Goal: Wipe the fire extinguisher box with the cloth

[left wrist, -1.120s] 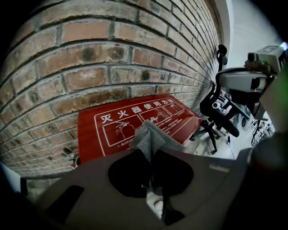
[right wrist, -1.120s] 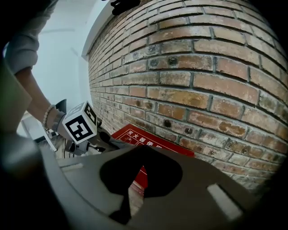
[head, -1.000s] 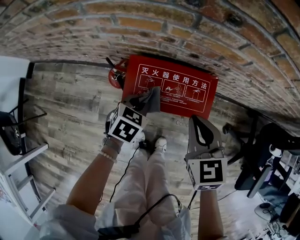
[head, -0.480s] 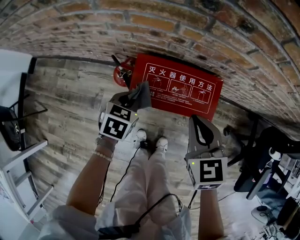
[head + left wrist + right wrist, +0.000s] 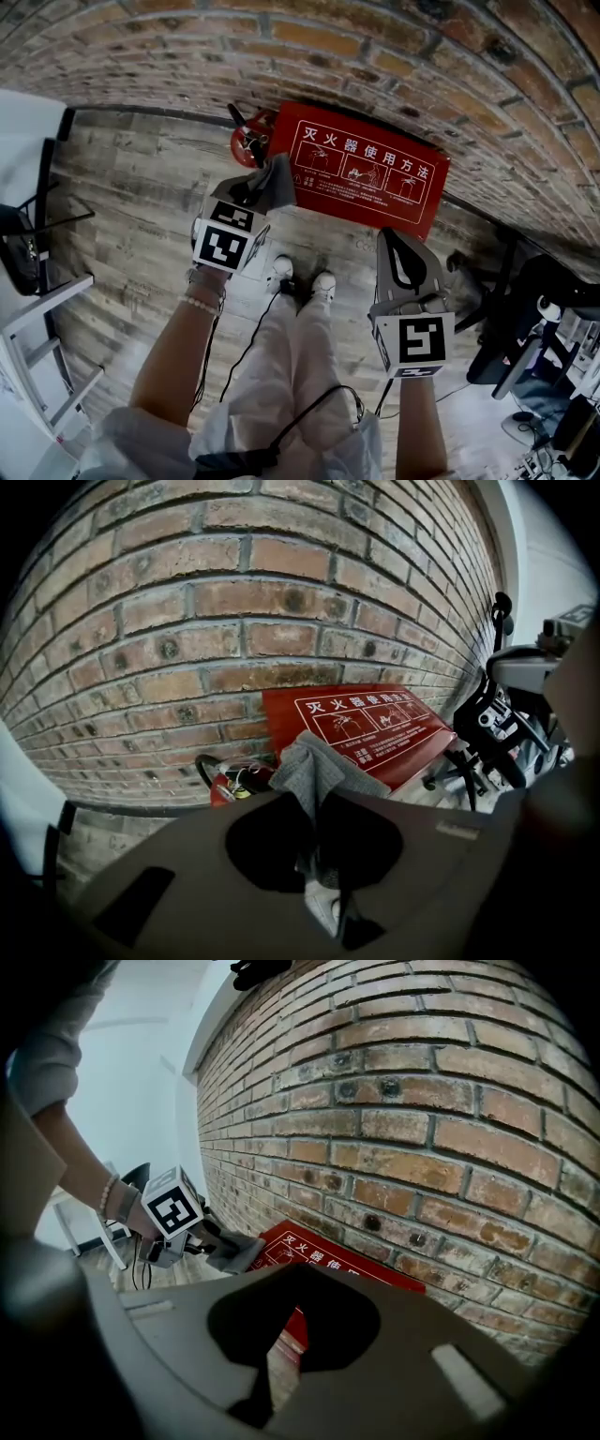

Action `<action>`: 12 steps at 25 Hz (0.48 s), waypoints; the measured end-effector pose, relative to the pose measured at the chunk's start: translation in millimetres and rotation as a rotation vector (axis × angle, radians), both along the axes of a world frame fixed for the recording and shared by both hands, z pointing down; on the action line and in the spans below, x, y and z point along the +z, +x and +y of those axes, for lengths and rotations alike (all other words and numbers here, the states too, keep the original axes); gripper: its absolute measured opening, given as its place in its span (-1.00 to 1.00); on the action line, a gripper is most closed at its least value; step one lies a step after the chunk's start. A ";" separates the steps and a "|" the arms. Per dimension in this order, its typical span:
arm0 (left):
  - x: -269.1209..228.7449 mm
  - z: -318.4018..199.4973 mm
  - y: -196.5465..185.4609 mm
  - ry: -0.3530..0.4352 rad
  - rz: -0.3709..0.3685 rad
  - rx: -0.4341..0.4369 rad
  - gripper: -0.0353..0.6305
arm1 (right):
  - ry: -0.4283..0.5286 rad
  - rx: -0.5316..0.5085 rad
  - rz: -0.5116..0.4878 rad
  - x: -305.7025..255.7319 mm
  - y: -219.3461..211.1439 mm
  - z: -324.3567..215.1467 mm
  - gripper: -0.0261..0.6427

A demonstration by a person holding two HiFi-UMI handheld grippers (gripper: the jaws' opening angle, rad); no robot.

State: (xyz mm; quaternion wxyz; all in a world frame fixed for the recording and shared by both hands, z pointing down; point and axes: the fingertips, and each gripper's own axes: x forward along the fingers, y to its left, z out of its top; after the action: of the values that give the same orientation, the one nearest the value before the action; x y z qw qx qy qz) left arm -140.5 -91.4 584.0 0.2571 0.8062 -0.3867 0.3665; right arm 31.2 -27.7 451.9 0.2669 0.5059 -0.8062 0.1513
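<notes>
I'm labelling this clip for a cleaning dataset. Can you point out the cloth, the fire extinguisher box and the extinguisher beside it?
cloth (image 5: 275, 182): head view, middle of the grey fold.
fire extinguisher box (image 5: 367, 174): head view, its red printed face.
extinguisher (image 5: 238, 152): head view, red body beside the valve.

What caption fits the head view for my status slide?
Left gripper holds a grey cloth at the left end of the fire extinguisher box by the brick wall; right gripper shut, empty.
</notes>
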 end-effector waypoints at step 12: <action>-83.8 9.9 0.2 0.079 0.110 -0.055 -0.85 | 0.059 0.028 -0.005 -48.8 10.4 9.4 -0.89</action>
State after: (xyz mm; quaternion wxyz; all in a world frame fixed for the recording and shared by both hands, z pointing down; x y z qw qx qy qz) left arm -140.4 -81.5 500.3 0.2556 0.8238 -0.4082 0.2990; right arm 41.5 -18.4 403.1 0.2477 0.5244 -0.8037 0.1328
